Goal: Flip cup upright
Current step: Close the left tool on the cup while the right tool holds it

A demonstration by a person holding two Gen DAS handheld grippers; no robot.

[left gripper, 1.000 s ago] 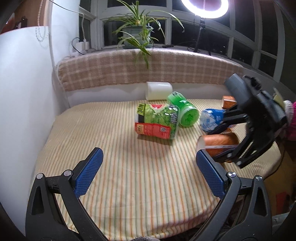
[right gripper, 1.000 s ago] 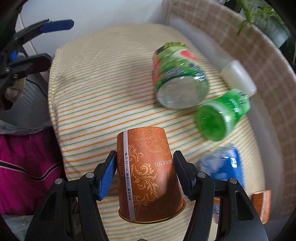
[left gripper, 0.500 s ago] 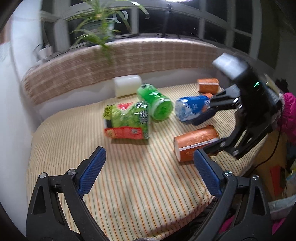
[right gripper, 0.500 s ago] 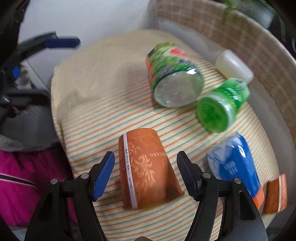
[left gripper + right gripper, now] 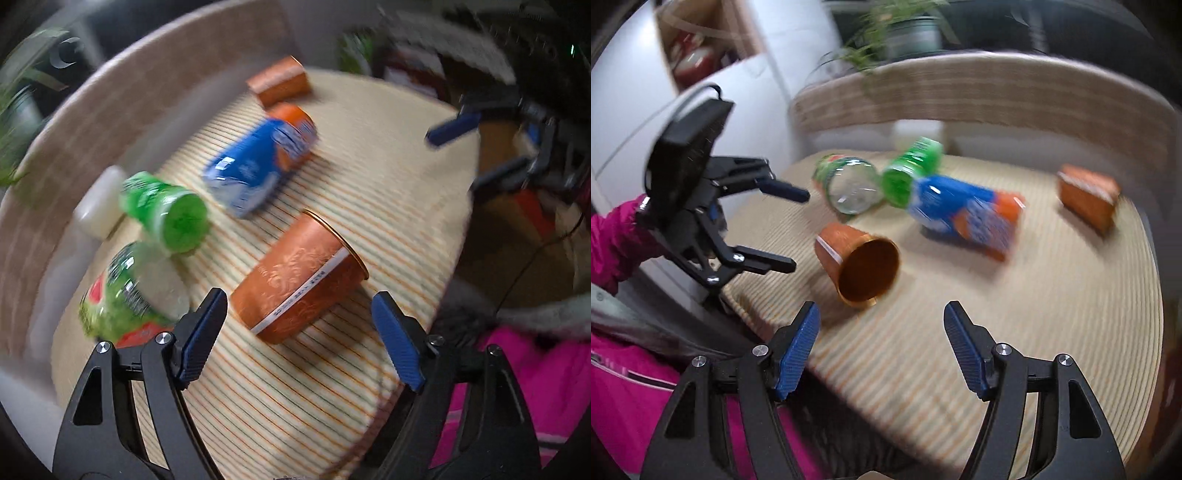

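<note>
Cup (image 5: 301,278): copper-orange paper, lying on its side on the striped surface (image 5: 288,398), near the front edge, mouth toward the right hand-held gripper (image 5: 881,350) and base toward the left hand-held gripper (image 5: 299,334). Not yet upright. Both views motion-blurred.

Left hand-held gripper: jaws wide, empty, straddling the base end without touching. Right hand-held gripper: jaws wide, empty, just in front of the open mouth, apart from it.

Neighbours: watermelon-label bottle (image 5: 129,291) just beside the cup's base; green bottle (image 5: 166,214) and blue-orange pack (image 5: 262,162) behind; second orange cup (image 5: 279,85) well apart at the back.

Step in hand, as judged: approach for a regrasp with the left.
- Close across the side wall near mid-height (thin paper, so light squeeze only).
- Keep the left fingertip clear of the watermelon-label bottle.
- Rotate mouth-up, set base flat, well in from the edge.
- Release only once steady; soft cover may tip it.
</note>
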